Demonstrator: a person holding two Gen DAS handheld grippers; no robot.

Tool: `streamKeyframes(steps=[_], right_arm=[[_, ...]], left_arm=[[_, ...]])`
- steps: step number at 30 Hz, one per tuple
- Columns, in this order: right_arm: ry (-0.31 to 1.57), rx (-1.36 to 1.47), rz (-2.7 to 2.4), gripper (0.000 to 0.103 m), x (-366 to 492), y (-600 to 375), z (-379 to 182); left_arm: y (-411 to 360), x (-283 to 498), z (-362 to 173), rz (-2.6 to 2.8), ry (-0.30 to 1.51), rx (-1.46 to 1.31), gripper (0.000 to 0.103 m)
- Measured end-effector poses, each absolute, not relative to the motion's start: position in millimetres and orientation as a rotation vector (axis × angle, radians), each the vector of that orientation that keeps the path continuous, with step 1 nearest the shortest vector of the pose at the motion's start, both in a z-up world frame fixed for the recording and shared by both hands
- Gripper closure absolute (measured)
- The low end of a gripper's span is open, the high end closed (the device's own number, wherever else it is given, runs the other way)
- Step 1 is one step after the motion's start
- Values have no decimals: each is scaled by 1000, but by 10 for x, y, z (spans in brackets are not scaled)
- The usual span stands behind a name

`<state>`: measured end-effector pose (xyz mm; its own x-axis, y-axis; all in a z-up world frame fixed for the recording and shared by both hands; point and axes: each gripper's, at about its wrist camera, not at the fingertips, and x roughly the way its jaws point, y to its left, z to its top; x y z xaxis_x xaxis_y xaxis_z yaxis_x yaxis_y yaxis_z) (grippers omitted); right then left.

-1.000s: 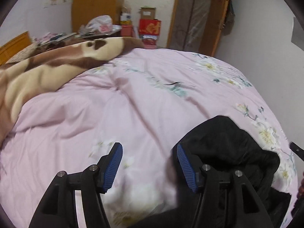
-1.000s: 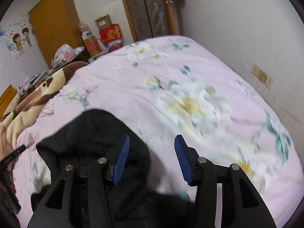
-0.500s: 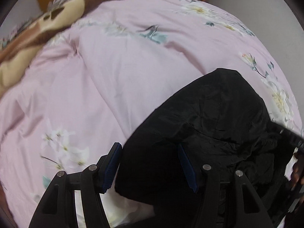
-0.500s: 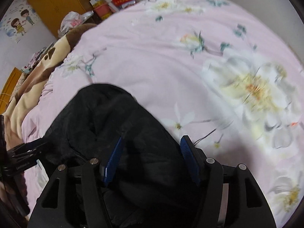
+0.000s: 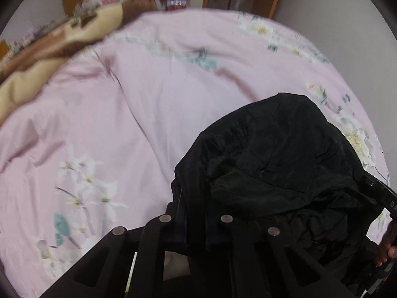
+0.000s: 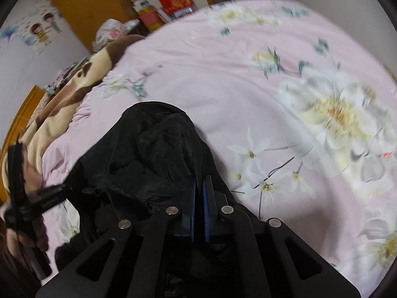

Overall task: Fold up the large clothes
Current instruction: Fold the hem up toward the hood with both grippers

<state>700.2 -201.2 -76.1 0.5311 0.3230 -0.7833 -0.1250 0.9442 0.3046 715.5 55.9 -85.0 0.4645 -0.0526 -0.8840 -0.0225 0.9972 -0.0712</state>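
Lying bunched on the near part of a pink flowered sheet (image 5: 139,104), a black garment (image 5: 278,154) fills the lower middle of both wrist views, its rounded far end reaching toward the middle of the bed. The left gripper (image 5: 196,226) points steeply down at the garment's left edge; its jaws are closing, drawn nearly together with dark cloth pinched and gathered between them, and the pads themselves are hidden under the folds. The right gripper (image 6: 199,213) comes down on the garment's right edge, its blue pads (image 6: 206,213) pressed almost flat against each other with only a thin slit showing; black cloth runs up into that slit, so it has hold of the fabric edge. In the right view the left gripper shows at the far left as a black frame held in a hand (image 6: 24,193), and in the left view a bit of the right gripper and some fingertips (image 5: 387,253) show at the right edge. The garment lies crumpled between the two, with shiny creases and a deeper hollow near its middle. A brown and cream blanket (image 6: 62,104) is heaped along the far left side of the bed. Beyond it stand an orange wardrobe (image 6: 91,10), red boxes (image 6: 176,0) and a door, all blurred.
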Motion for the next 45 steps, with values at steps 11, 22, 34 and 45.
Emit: streamKeyframes(steps=[11, 22, 34, 45], right_arm=[[742, 100, 354, 99, 5900, -1995, -123], [681, 133, 361, 99, 4932, -2174, -171], [724, 108, 376, 99, 4480, -2218, -351], [729, 105, 360, 99, 4217, -2235, -516]], left_arm=[[568, 5810, -325, -55, 791, -51, 94], [600, 4788, -458, -81, 792, -231, 91], [589, 3943, 166, -347, 787, -345, 20], [114, 4311, 75, -390, 1007, -634, 18]])
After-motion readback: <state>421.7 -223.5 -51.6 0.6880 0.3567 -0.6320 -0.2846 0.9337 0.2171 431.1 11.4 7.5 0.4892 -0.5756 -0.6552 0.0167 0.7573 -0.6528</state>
